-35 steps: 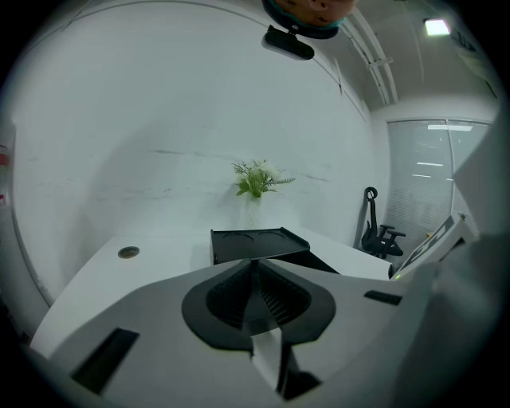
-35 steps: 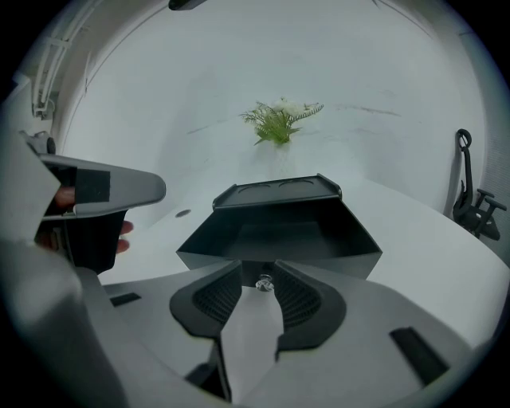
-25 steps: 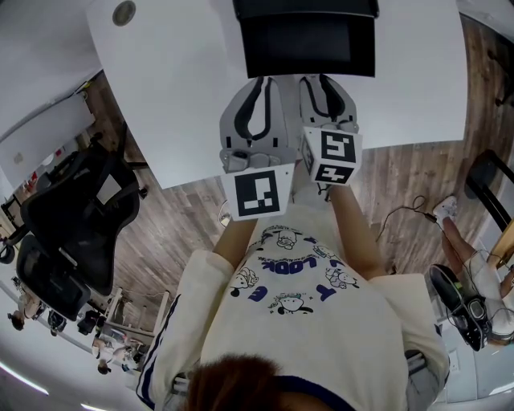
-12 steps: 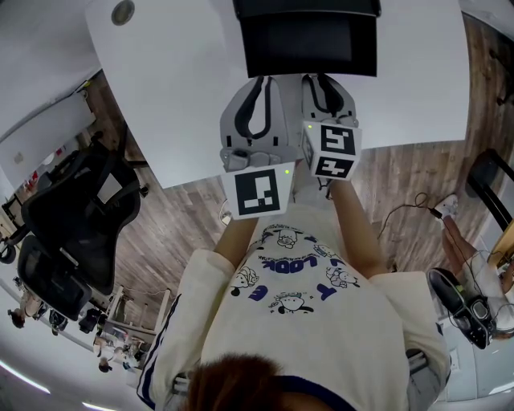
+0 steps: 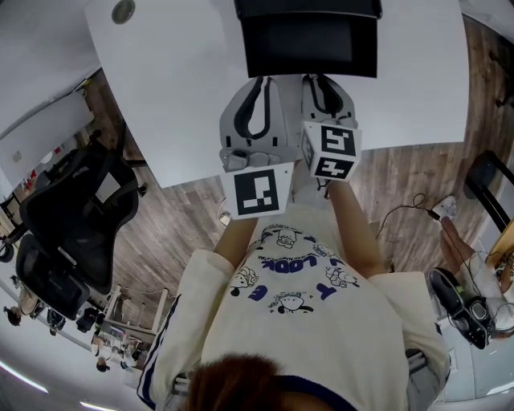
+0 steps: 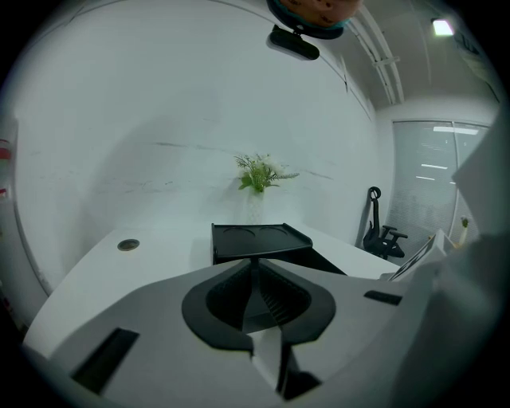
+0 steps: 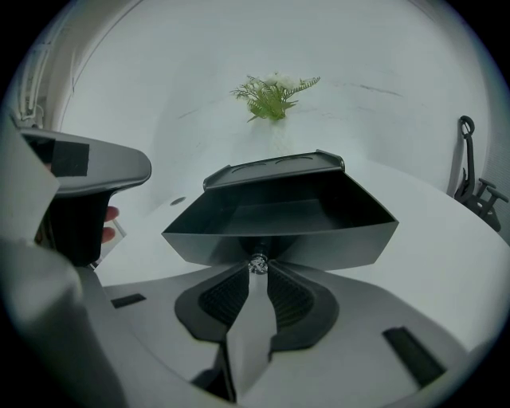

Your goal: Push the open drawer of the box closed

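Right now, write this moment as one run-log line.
drawer: open | right claw: shut, tips at drawer knob | left claw: shut, empty

White tabletop [image 5: 161, 96], curved edge, round grey cable grommet [image 5: 124, 12] near its far left corner. Green plant sprig [image 7: 273, 94] against the white wall behind. Wood-plank floor [image 5: 177, 217]. Black office chair [image 5: 72, 217] left of the tabletop. Loose cable [image 5: 405, 210] on the floor, right.
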{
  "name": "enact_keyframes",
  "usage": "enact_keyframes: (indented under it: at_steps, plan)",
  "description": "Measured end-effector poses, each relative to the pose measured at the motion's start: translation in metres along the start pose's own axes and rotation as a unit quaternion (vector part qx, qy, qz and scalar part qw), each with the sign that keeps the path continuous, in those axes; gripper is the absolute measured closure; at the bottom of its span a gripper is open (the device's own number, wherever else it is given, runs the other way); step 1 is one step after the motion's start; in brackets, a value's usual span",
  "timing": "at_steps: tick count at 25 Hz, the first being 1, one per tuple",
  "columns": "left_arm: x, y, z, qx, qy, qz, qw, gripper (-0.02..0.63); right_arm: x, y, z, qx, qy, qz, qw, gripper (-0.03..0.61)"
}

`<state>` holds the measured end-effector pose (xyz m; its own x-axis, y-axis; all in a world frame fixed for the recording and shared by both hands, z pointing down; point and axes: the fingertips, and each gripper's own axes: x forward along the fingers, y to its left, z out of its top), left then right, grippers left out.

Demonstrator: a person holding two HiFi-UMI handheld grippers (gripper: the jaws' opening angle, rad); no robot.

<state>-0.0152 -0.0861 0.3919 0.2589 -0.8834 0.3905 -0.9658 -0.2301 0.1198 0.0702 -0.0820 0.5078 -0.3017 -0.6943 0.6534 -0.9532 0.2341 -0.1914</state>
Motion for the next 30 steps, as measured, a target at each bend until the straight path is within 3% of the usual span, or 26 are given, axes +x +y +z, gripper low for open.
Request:
enact_keyframes:
  at_steps: [30]
  plan:
    - [0.027, 0.004, 0.004, -0.014, 0.003, 0.017, 0.9997, 0.575, 0.032, -0.014, 0.04, -0.015, -0.019, 0.01, 1.0, 0.491]
